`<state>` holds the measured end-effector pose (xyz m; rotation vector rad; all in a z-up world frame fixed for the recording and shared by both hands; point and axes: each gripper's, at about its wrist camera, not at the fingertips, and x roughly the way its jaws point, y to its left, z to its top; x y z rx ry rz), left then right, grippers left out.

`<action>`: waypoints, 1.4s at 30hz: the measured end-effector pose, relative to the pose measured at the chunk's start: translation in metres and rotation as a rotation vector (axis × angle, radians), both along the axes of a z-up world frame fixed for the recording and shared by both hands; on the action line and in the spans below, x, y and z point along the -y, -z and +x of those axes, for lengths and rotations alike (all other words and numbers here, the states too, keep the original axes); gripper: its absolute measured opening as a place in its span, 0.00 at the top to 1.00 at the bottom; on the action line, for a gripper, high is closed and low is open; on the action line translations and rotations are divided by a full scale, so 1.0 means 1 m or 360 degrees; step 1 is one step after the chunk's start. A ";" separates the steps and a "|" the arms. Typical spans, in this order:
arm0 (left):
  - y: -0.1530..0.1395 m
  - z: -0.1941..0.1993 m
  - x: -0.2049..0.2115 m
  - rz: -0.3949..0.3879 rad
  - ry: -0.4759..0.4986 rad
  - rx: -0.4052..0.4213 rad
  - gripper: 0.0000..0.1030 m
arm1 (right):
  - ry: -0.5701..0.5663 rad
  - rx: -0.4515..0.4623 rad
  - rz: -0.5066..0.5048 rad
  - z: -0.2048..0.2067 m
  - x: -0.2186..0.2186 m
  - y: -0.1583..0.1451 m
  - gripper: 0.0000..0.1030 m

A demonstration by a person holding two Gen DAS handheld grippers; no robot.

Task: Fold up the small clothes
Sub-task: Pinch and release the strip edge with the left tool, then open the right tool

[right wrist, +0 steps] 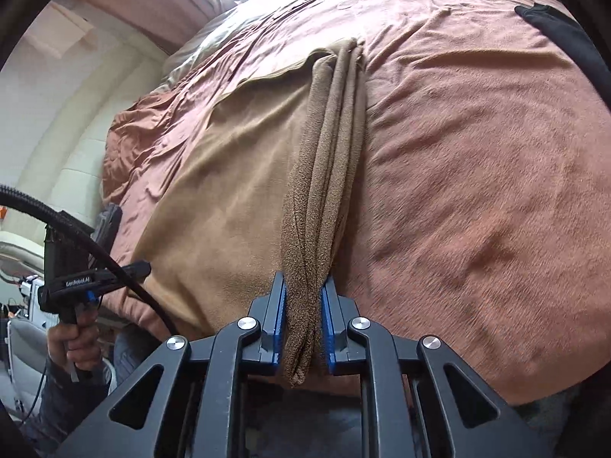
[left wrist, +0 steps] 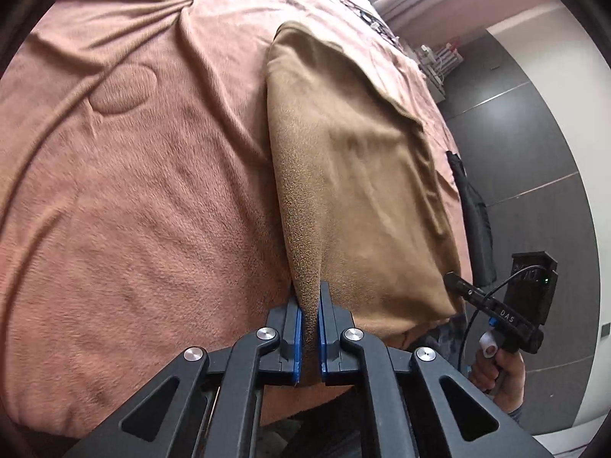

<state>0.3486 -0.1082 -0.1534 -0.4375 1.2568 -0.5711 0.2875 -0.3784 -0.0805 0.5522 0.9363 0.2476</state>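
A tan knitted garment (left wrist: 355, 175) lies on a pink bedspread (left wrist: 133, 191), near the bed's front edge. My left gripper (left wrist: 310, 297) is shut on the garment's near left edge, a thin fold pinched between the blue pads. In the right wrist view the same tan garment (right wrist: 229, 175) spreads to the left, and its right edge is bunched into a thick rope of folds. My right gripper (right wrist: 304, 286) is shut on that bunch, which hangs a little below the pads. Each gripper shows in the other's view, held by a hand: the right gripper (left wrist: 496, 316), the left gripper (right wrist: 95, 278).
The bedspread (right wrist: 477, 191) is wrinkled and covers the whole bed. A dark item (right wrist: 565, 38) lies on it at the far right. A black cable (right wrist: 95, 252) runs to the left gripper. Grey floor tiles (left wrist: 534, 152) and a white wall lie beyond the bed's edge.
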 end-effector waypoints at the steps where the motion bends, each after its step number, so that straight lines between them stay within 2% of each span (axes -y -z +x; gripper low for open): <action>1: -0.003 -0.001 -0.003 -0.0001 0.0008 0.0000 0.94 | -0.0013 -0.0002 0.0017 -0.002 -0.002 0.001 0.87; 10: -0.007 -0.027 -0.035 0.0046 0.0104 -0.0032 0.94 | -0.0115 -0.0032 0.0096 -0.019 -0.024 0.013 0.87; 13: -0.006 -0.034 -0.039 0.0053 0.0153 -0.0036 0.93 | -0.0119 -0.0038 0.0016 -0.023 -0.026 0.011 0.84; 15: -0.006 -0.033 -0.038 0.0116 0.0165 -0.0011 0.89 | -0.0083 -0.0062 -0.0113 -0.010 -0.035 0.008 0.75; 16: -0.004 -0.030 -0.037 0.0179 0.0155 -0.0009 0.85 | -0.0050 -0.0083 -0.0165 -0.004 -0.034 0.007 0.58; 17: -0.002 -0.027 -0.037 0.0217 0.0138 -0.0012 0.71 | -0.0007 -0.0083 -0.0198 0.002 -0.030 0.005 0.38; 18: 0.000 -0.023 -0.038 0.0221 0.0119 -0.0009 0.55 | 0.0017 -0.0055 -0.0194 0.007 -0.025 0.001 0.33; 20: -0.001 -0.012 -0.039 0.0178 0.0071 0.0019 0.40 | 0.0032 -0.0003 -0.0153 0.020 -0.016 -0.006 0.32; 27: -0.006 0.033 -0.028 0.0151 0.0028 0.0098 0.40 | 0.0048 0.0032 -0.0116 0.075 0.002 -0.006 0.32; 35: -0.005 0.070 -0.019 0.0149 0.0037 0.0124 0.40 | 0.0078 0.0042 -0.0062 0.101 -0.001 0.014 0.32; 42: -0.004 0.105 -0.007 0.0131 0.0033 0.0152 0.41 | 0.0061 0.0037 -0.0028 0.131 0.004 0.021 0.42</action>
